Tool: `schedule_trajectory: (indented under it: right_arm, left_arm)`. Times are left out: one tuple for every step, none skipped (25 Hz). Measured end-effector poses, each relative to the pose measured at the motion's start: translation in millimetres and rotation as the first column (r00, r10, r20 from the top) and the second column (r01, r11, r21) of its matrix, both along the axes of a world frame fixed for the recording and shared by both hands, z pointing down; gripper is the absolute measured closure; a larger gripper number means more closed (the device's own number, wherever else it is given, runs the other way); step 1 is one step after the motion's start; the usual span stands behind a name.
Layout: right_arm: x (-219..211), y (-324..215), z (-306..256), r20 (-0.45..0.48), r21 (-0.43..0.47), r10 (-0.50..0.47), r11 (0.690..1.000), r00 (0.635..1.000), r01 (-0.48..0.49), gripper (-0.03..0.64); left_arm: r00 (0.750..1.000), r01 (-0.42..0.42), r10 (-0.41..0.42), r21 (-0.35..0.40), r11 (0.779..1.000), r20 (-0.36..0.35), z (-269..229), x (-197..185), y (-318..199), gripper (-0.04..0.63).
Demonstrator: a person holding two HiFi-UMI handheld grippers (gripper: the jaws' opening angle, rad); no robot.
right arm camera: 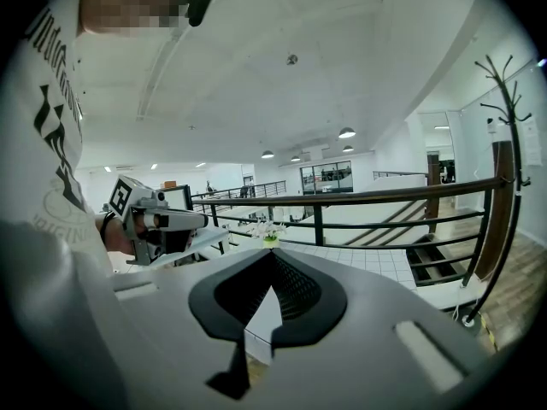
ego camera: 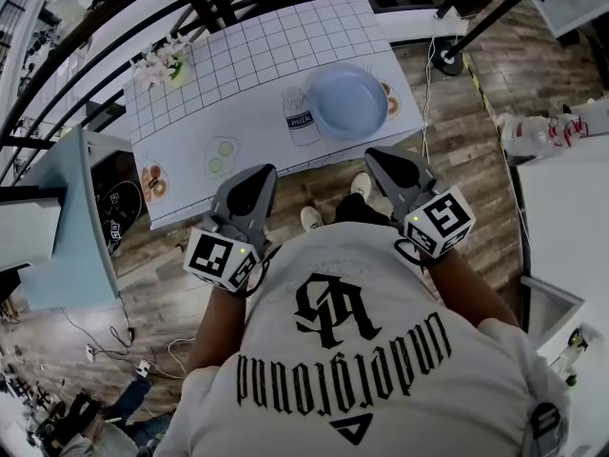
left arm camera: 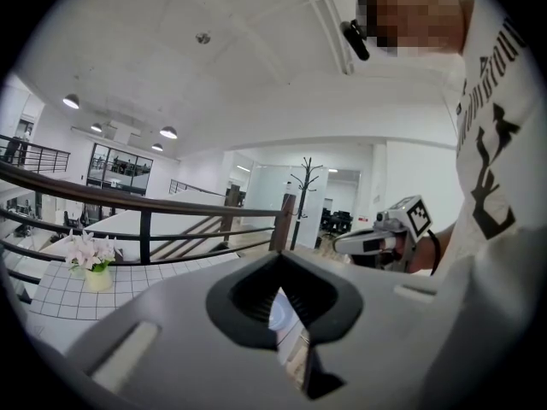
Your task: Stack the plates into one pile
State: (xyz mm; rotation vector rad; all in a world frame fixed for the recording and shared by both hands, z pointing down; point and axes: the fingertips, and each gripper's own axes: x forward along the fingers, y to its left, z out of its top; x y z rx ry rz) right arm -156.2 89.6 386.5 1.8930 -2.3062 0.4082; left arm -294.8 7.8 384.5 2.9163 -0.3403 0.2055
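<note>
A: Where are the plates?

B: There's one light blue pile of plates (ego camera: 347, 101) near the front edge of the white gridded table (ego camera: 247, 50), beside a milk carton picture (ego camera: 301, 117). I can't count the plates in it; from above it reads as a single round shape.

A: Any loose plates elsewhere?

B: None I can see. The rest of the table has a flower vase (ego camera: 164, 65) at the far left corner and what look like flat food pictures on the cloth.

A: And the grippers?

B: The left gripper (ego camera: 257, 174) has its jaws together with nothing between them. The right gripper (ego camera: 385, 158) is the same, closed and empty. Both are held at chest height, short of the table edge and well apart from the pile. Each points roughly level over the table.

A: So what's the progress?

B: I'd say the stacking is done, since only one pile shows and neither gripper holds anything. If another plate sits out of view, it remains to be stacked, but the views show none.
</note>
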Motion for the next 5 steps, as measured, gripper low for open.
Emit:
schedule_trajectory:
  right_arm:
    - [-0.1,-0.1,-0.1,0.0,0.001,0.0,1.0,1.0,0.0,0.614]
    - [-0.2,-0.3,-0.3,0.001,0.001,0.0,1.0,1.0,0.0,0.615]
    - [-0.3,-0.5,-0.4,0.002,0.002,0.0,1.0,1.0,0.0,0.614]
    - [-0.3,-0.7,-0.5,0.002,0.003,0.0,1.0,1.0,0.0,0.614]
    - [-0.4,-0.8,-0.6,0.002,0.003,0.0,1.0,1.0,0.0,0.614]
  left_arm:
    - [1.0,-0.002,0.002,-0.002,1.0,0.001,1.5,-0.3,0.3,0.546]
    - [1.0,-0.004,0.004,0.0,1.0,0.003,2.1,-0.2,0.3,0.546]
    - [1.0,-0.005,0.005,0.003,1.0,0.004,1.7,0.1,0.1,0.546]
    - [1.0,-0.005,0.005,0.005,1.0,0.006,0.9,0.6,-0.2,0.546]
    - [1.0,-0.005,0.005,0.007,1.0,0.007,0.1,1.2,-0.5,0.546]
